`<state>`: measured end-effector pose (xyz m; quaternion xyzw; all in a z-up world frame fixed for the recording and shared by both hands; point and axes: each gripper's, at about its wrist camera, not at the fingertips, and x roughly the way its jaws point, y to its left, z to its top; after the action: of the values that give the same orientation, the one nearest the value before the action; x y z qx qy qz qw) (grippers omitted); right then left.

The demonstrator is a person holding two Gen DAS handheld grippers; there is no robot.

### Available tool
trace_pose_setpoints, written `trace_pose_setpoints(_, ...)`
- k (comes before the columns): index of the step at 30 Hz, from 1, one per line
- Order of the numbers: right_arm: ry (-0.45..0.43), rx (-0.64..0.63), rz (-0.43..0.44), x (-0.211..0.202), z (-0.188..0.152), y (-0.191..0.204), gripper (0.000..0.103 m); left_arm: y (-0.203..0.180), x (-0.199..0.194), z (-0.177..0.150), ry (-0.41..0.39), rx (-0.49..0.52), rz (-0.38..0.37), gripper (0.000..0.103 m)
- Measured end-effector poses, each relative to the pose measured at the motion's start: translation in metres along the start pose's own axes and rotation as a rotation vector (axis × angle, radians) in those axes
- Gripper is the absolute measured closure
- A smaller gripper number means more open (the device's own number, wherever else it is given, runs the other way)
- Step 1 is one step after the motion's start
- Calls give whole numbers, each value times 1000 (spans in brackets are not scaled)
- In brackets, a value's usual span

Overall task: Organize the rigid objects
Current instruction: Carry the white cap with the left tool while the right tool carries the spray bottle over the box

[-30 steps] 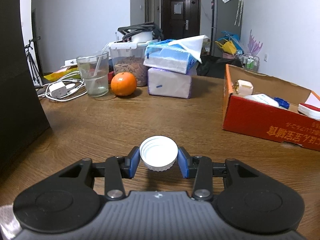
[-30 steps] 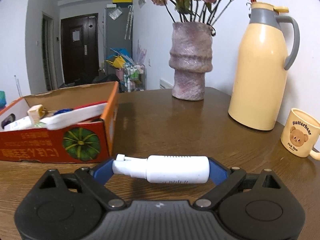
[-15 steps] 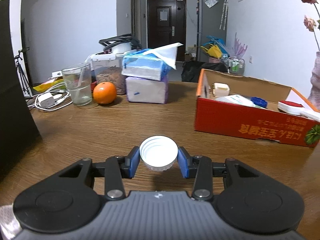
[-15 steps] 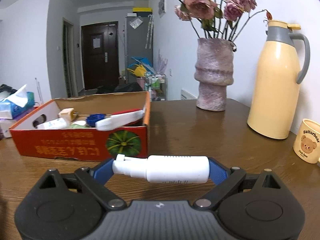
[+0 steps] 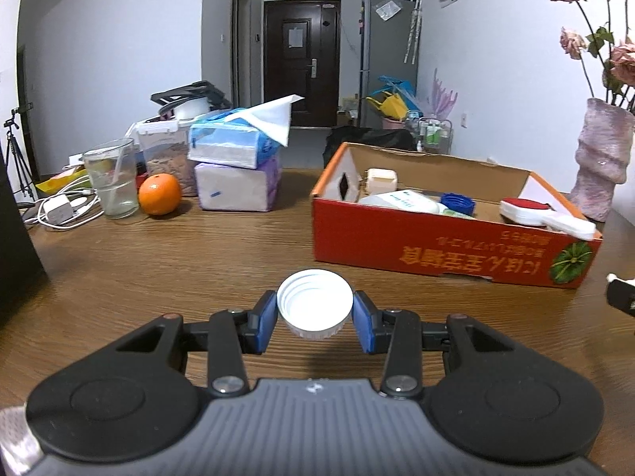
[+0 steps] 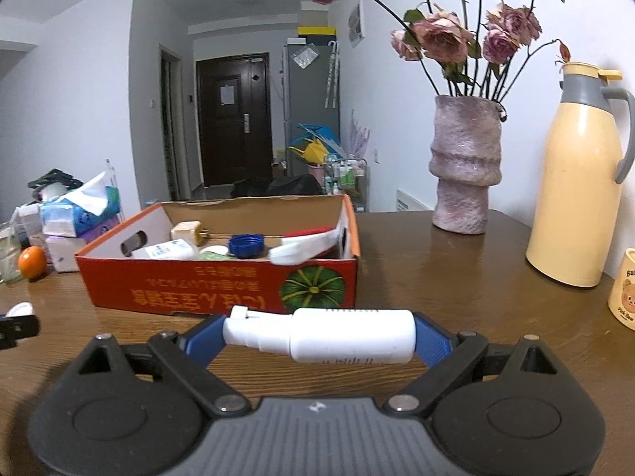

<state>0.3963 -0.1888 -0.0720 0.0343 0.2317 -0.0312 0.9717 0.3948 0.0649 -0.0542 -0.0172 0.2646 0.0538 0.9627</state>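
Left gripper [image 5: 314, 314]: pitched slightly downward above the tabletop [image 5: 158, 261], lower centre of the left wrist view. Its jaws pinch a white cap [image 5: 314, 303], a round ribbed plastic lid with its open side facing up, one blue pad against each side.

Right gripper [image 6: 319, 335]: same downward pitch, lower centre of the right wrist view. Its jaws are spread wide and clamp a white bottle [image 6: 321, 335] endwise; the smooth plastic cylinder lies horizontal, nozzle toward the left of the frame.

The red cardboard box [image 5: 436, 246], open-topped with a printed pumpkin, stands on the wood-grain tabletop, centre right in the left view and centre left in the right view. Inside lie a blue ribbed cap [image 6: 246, 246] and other white plastic items.
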Motion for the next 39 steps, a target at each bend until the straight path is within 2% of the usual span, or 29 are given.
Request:
trace_pose_setpoints(19, -69, -30, 81, -15, 13, 26, 6, -30, -9, 18, -39, -26, -40, 61)
trace_pose_setpoints(39, -94, -32, 93, 3, 33, 30, 6, -48, 0, 41, -86, -11, -49, 61)
